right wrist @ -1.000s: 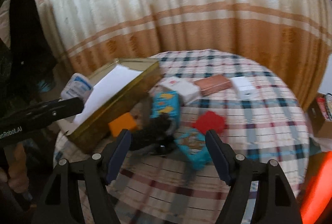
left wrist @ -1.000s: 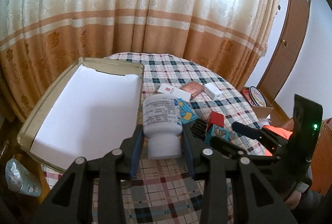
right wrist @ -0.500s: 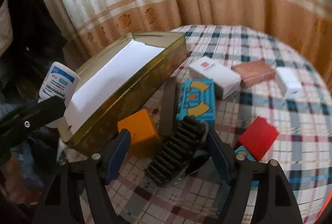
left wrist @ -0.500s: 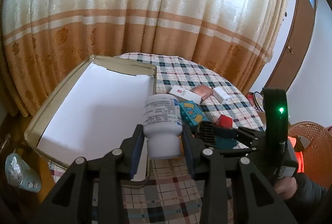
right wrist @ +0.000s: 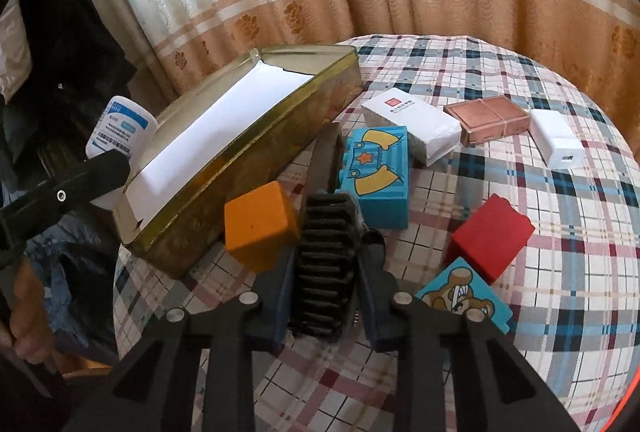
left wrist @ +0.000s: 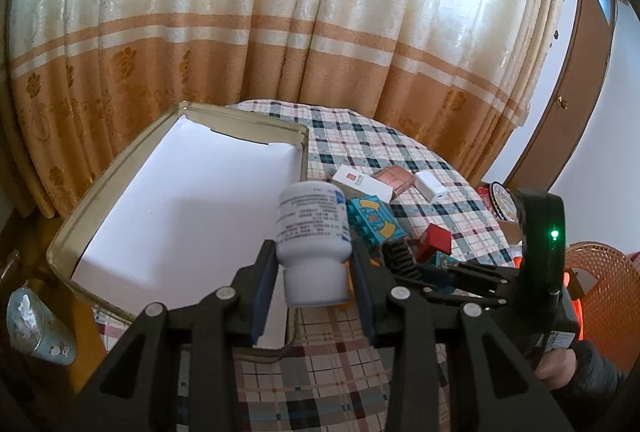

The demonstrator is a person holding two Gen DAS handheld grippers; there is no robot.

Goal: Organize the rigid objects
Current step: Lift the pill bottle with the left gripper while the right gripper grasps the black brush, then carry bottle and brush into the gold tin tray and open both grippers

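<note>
Your left gripper [left wrist: 314, 274] fingers clamp the white bottle [left wrist: 312, 246] over the near edge of the open tin [left wrist: 120, 168], presumably for dropping in, while your right gripper [right wrist: 326, 298] fingers have just closed on the black ribbed object [right wrist: 326, 252] lying on the bench [right wrist: 560, 272], ready to lift

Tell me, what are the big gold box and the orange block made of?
The big gold box looks like thin metal, a tin: shiny walls, rolled rim, white paper lining. The orange block looks like matte plastic, smooth with rounded corners, though painted wood is possible.
</note>
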